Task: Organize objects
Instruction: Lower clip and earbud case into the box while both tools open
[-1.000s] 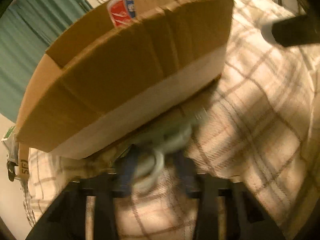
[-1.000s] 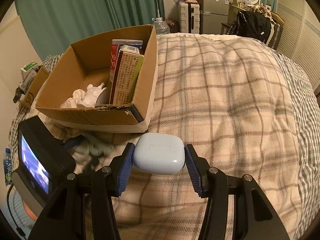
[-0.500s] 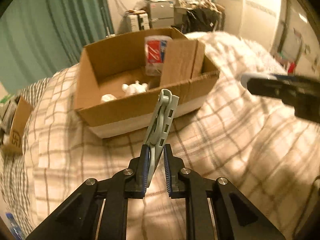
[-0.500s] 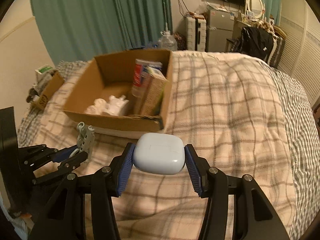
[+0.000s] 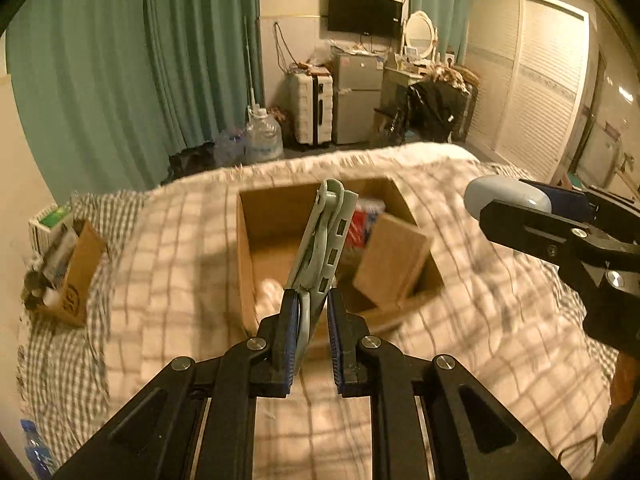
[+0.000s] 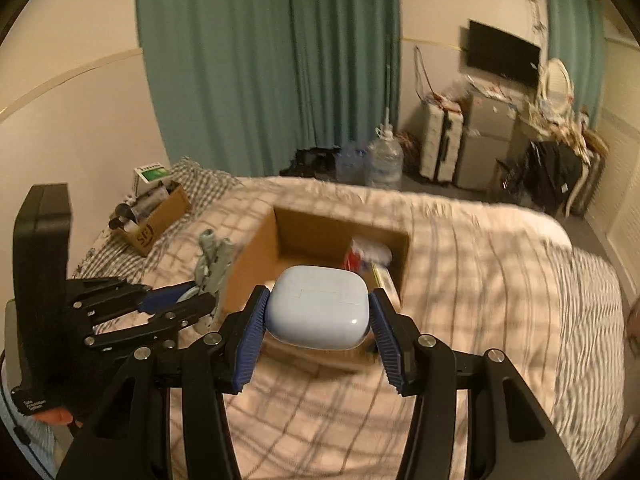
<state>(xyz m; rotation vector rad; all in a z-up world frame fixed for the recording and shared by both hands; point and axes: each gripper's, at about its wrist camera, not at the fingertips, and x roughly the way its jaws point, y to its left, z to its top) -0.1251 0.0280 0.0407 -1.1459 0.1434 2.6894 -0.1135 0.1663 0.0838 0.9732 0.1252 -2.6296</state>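
Observation:
My left gripper [image 5: 312,332] is shut on pale green folding scissors [image 5: 326,240] that stick up in front of the open cardboard box [image 5: 248,248] on the bed. My right gripper [image 6: 318,334] is shut on a pale blue earbud case [image 6: 318,308], held above the near edge of the box [image 6: 256,252]. The left gripper with the scissors [image 6: 212,260] shows left of the box in the right wrist view. The case [image 5: 504,196] shows at the right in the left wrist view. The box holds a red and white pack [image 5: 362,224] and a brown carton [image 5: 392,260].
A checked blanket [image 6: 500,280] covers the bed. A small cardboard box of clutter [image 5: 68,276] sits at the bed's left edge. Beyond the bed are green curtains [image 5: 132,60], water jugs [image 5: 260,140], a suitcase [image 5: 312,108] and a small fridge [image 5: 356,100].
Both grippers have risen and tilted up with their loads, so the box looks farther away and lower. The scissors came up from beside the box's base.

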